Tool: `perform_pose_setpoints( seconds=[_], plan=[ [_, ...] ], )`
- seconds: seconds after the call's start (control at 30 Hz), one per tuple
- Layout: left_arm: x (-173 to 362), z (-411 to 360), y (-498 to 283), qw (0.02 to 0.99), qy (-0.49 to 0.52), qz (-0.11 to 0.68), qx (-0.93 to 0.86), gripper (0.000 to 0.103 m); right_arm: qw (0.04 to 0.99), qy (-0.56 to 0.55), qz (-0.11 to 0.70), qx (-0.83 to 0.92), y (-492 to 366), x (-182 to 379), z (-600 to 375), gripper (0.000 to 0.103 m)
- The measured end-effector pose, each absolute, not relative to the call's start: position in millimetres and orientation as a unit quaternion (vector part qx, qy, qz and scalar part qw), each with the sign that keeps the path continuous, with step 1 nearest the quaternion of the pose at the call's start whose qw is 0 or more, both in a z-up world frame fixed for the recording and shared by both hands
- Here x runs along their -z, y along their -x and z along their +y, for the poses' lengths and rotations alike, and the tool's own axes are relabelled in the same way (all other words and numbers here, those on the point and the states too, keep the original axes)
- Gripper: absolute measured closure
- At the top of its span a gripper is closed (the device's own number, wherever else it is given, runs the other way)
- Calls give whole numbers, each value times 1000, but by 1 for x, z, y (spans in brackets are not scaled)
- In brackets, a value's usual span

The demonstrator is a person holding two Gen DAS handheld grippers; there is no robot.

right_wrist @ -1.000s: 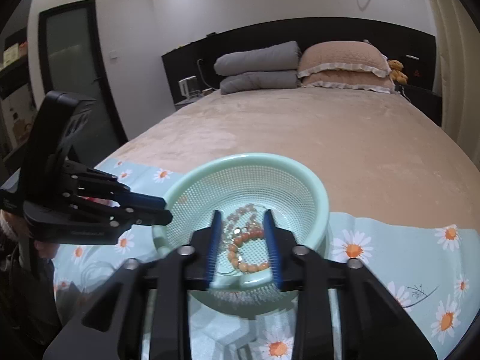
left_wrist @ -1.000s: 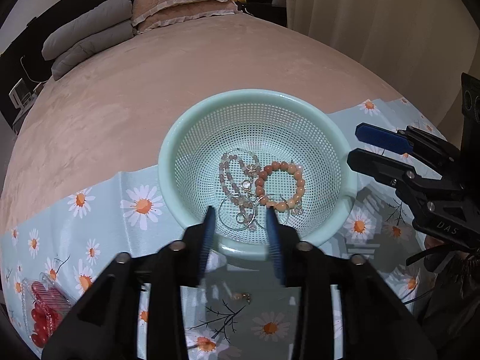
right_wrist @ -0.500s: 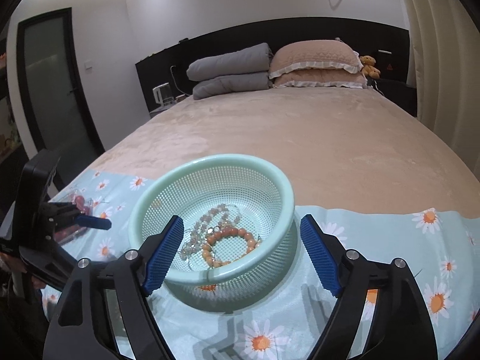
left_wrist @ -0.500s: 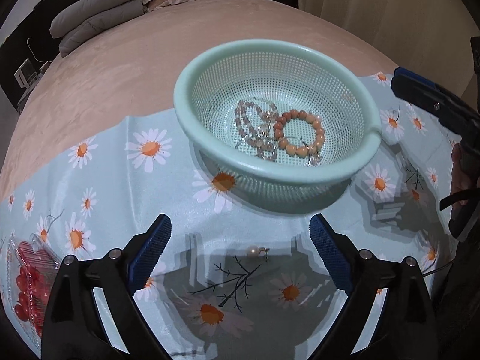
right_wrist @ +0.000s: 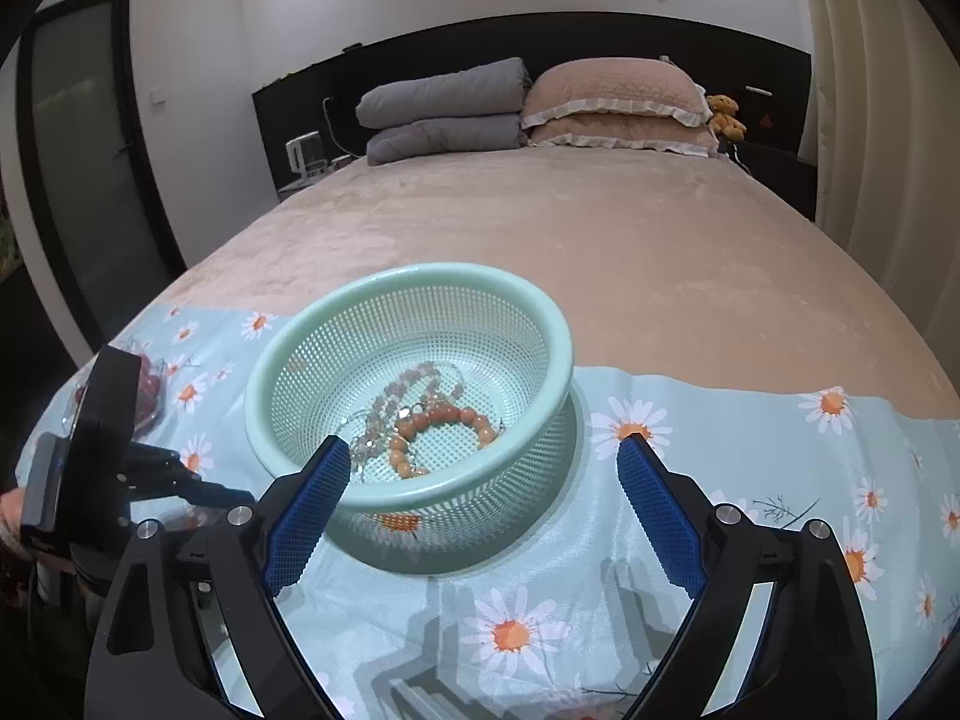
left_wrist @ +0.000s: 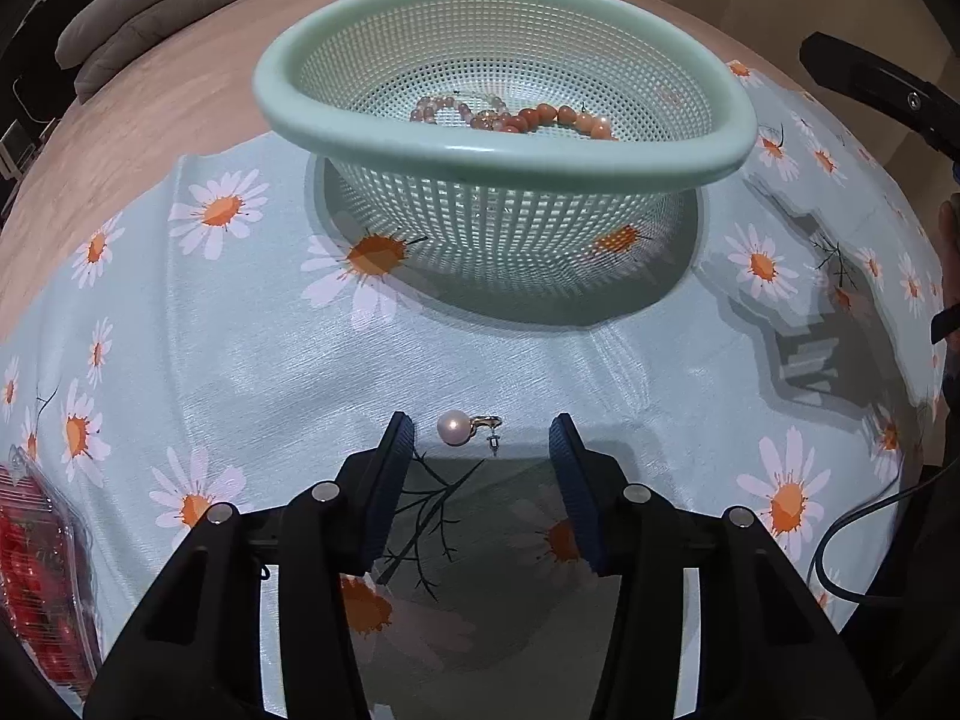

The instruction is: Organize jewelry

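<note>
**Earring between left jaws**

Left wrist: the left gripper (left_wrist: pixel 483 441), jaws just closing, is bracketing the earring (left_wrist: pixel 465 427) on the cloth (left_wrist: pixel 252 360) without touching it.

Right wrist: the right gripper (right_wrist: pixel 483 468) is gaping empty before the basket (right_wrist: pixel 414 483) holding bracelets (right_wrist: pixel 441 435).

The flat daisy-printed pale blue cloth (left_wrist: pixel 252 360) lies open around the small pearl earring with a gold hook (left_wrist: pixel 462 427), which sits in the gap between the left gripper's (left_wrist: pixel 483 441) blue pads. Just beyond, the mint-green plastic mesh basket (left_wrist: pixel 504 150) blocks the way forward. At the far left edge, a clear plastic tray of red pieces (left_wrist: pixel 36 564) narrows that side.
</note>
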State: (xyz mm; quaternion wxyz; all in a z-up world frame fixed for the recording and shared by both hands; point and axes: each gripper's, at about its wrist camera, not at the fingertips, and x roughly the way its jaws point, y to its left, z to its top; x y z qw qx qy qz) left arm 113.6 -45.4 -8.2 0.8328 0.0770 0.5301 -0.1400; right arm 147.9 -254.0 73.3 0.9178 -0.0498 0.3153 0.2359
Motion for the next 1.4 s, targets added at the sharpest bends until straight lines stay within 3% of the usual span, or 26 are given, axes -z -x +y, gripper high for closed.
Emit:
perform_pose_setpoints(
  seconds=[0.13, 0.37, 0.7, 1.0, 1.07, 1.13, 1.17, 1.3, 1.4],
  plan=[
    [8, -43, -116, 834, -70, 527, 147, 80, 915, 62, 319, -239, -146, -71, -250, 17],
    [2, -40, -117, 836, -65, 530, 131, 81, 911, 80, 319, -248, -142, -70, -245, 17],
    [-70, -26, -115, 877, -66, 463, 113, 81, 911, 83, 321, -245, -141, -69, -247, 17],
    [-101, -41, -142, 888, -65, 434, 135, 80, 905, 95, 332, -249, -143, -66, -243, 17],
    [-105, -47, -146, 893, -59, 419, 152, 74, 904, 97, 335, -249, -142, -65, -242, 17],
    [-106, -51, -148, 900, -58, 407, 143, 29, 902, 100, 337, -252, -141, -64, -243, 17],
    [-107, -52, -146, 906, -61, 396, 135, 23, 901, 103, 338, -251, -141, -64, -243, 17],
    [-102, -52, -143, 908, -55, 394, 132, 9, 901, 101, 342, -248, -142, -63, -244, 17],
    [-94, -50, -143, 905, -59, 404, 115, 8, 901, 102, 342, -246, -143, -62, -245, 17]
  ],
)
